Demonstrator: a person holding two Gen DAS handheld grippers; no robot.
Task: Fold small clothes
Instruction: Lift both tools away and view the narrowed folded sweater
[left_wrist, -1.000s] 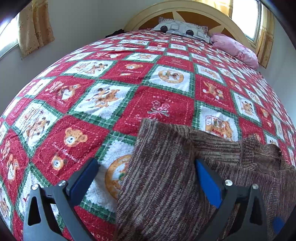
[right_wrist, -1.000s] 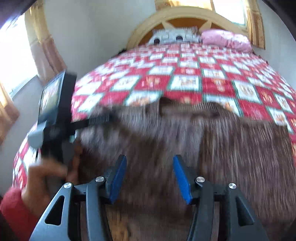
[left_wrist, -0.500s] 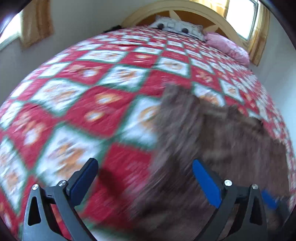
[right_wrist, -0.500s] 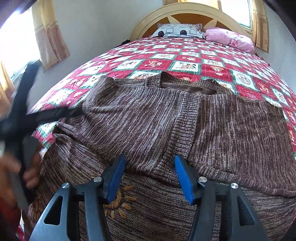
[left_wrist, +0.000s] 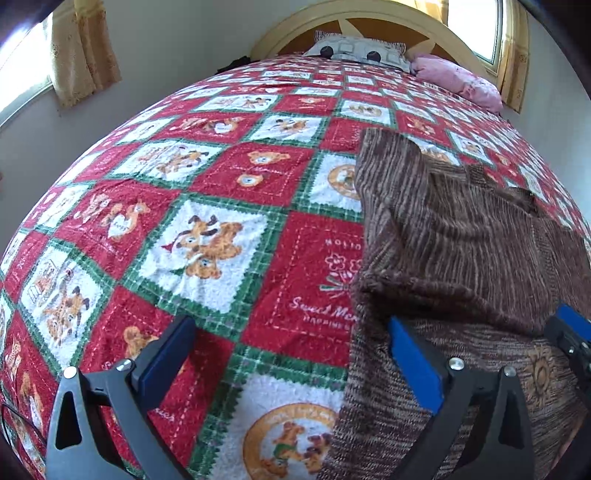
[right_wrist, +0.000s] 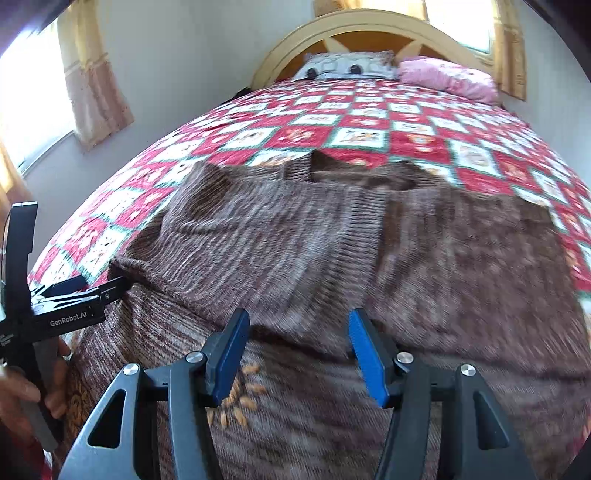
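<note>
A brown marled knit sweater (right_wrist: 369, 258) lies flat on the red, white and green patchwork bedspread (left_wrist: 229, 236), one sleeve (right_wrist: 236, 236) folded across its chest. My right gripper (right_wrist: 299, 350) hovers open over the sweater's lower middle, above some orange embroidery (right_wrist: 236, 398), with nothing pinched. My left gripper (left_wrist: 291, 354) stands wide open at the sweater's (left_wrist: 461, 240) left edge. Its right finger (left_wrist: 413, 365) is over the knit and its left finger (left_wrist: 166, 354) is over the bedspread. From the right wrist view, the left gripper (right_wrist: 92, 291) sits beside the folded sleeve, held by a hand (right_wrist: 22, 387).
A patterned pillow (left_wrist: 358, 50) and a pink pillow (left_wrist: 458, 79) lie against the curved wooden headboard (right_wrist: 369, 33). Curtained windows (left_wrist: 74, 48) and a pale wall flank the bed's left side. Open bedspread stretches left of and beyond the sweater.
My left gripper has slid left off the sweater: the knit that lay between its fingers now reaches only the right finger. The right gripper has barely moved.
</note>
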